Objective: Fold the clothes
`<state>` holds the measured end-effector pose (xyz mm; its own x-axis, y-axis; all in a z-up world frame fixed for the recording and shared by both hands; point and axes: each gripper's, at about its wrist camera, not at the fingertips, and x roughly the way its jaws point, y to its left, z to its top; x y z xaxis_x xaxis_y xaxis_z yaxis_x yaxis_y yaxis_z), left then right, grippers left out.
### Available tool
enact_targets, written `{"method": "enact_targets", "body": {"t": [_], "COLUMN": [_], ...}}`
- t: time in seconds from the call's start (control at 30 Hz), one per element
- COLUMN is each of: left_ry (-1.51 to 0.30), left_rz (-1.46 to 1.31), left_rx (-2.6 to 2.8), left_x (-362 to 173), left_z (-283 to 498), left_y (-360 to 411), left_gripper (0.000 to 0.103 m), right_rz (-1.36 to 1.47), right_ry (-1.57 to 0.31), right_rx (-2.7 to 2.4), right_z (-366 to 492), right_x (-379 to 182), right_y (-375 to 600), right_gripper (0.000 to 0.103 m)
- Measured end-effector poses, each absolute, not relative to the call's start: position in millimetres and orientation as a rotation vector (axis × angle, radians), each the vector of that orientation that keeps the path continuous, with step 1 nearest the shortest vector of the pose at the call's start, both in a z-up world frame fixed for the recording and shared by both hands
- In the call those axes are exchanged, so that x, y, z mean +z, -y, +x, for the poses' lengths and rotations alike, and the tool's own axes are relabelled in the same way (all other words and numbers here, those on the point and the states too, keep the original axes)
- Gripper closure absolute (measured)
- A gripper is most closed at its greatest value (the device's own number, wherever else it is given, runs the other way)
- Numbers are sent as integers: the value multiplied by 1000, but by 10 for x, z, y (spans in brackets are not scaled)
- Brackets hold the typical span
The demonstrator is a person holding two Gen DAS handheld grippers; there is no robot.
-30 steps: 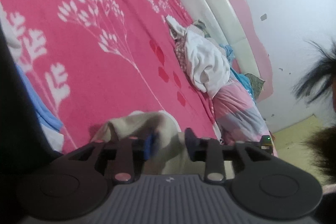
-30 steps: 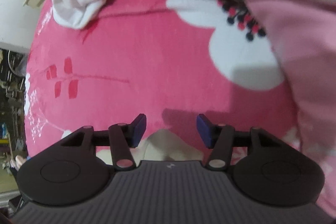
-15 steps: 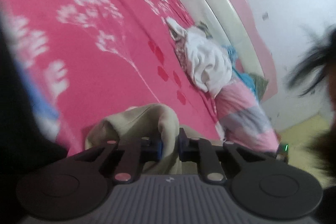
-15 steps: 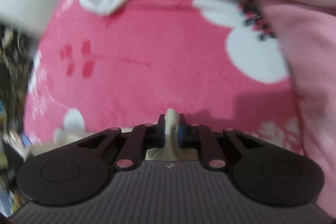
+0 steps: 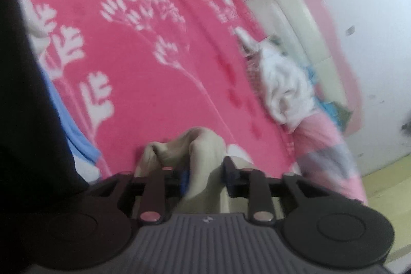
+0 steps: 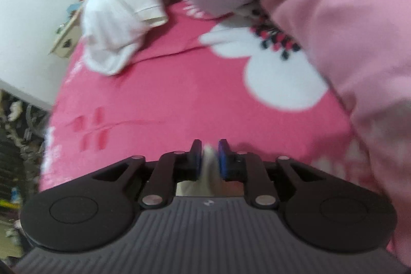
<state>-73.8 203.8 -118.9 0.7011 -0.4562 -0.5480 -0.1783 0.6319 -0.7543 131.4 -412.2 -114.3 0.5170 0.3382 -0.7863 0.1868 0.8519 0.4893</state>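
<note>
A beige garment (image 5: 203, 156) lies bunched on the pink flowered blanket (image 5: 154, 73) at the near edge. My left gripper (image 5: 205, 172) is shut on a fold of it, the cloth bulging up between the jaws. In the right wrist view my right gripper (image 6: 209, 158) is shut on a thin edge of the same beige garment (image 6: 208, 154), held just above the blanket (image 6: 167, 99).
A pile of clothes, white (image 5: 285, 84) and pink-grey (image 5: 323, 145), lies along the bed's far side by the pink headboard (image 5: 308, 25). A white garment (image 6: 120, 14) and a pink quilt (image 6: 346, 25) lie ahead of the right gripper. A blue cloth (image 5: 69, 125) lies at left.
Both grippers went from open to shut on the beige garment. Both have since lifted and shifted with the cloth; the views are blurred by motion.
</note>
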Motion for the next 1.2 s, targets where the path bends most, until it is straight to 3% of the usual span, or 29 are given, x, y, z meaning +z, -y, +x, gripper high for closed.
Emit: {"method": "enact_targets", "body": {"t": [0.03,0.1,0.27,0.43,0.53,0.63,0.8,0.9,0.97,1.03,1.1,1.13,1.2], "left_ry": [-798,-754,-692,-709,-777,-831,-760,-746,-815,-889,-935,-954,-940], "left_rz": [-876,-813,-684,-625,-529,-521,-459,-461,-501,-443,-317,-314,-355], "left_rx": [-186,-155,-95,-252,-196,-138,-168,-294,-340,-315,-256,-253,-297], "left_x": [-1136,-951,-502,-527,-764,-979,-628,-541,-684,-877,-1041,-1026,-864], "left_z": [-729,-810,-1023,-1027,-847,-720,-959,-1120,-1118,-1108,-1103,-1123,-1258], "left_y": [-2037,-2055,-2011,-1629,-1467,-1529,-1524,-1319,-1157,-994,-897,-915,-1001], "left_gripper": [74,48,40,40,45,57,46,45,45,48,66,65,54], "right_rz": [587,648,614,449,339,250,358,355,336,252,198,267,324], "right_ry": [-1025,-963,-814,-824,-926,-1020,-958,-928,-970,-1043,-1097,-1099,-1071], "right_rx": [65,16,77,240,286,173,69,153,201,160,99,78,55], "right_z": [1342,1275,732,288,364,555,328,-43,-174,-167,-139,-145,-232], "right_x": [-1205,-1165,-546,-236,-507,-935,-594,-260,-327,-656,-977,-1047,-921], "right_y": [4198,4371,4391,3948,3689,3653,3927,3849,3724,3629,3613,3714,3780], "right_gripper": [73,73,73,73,74,79,80,79,80,82,86,86,85]}}
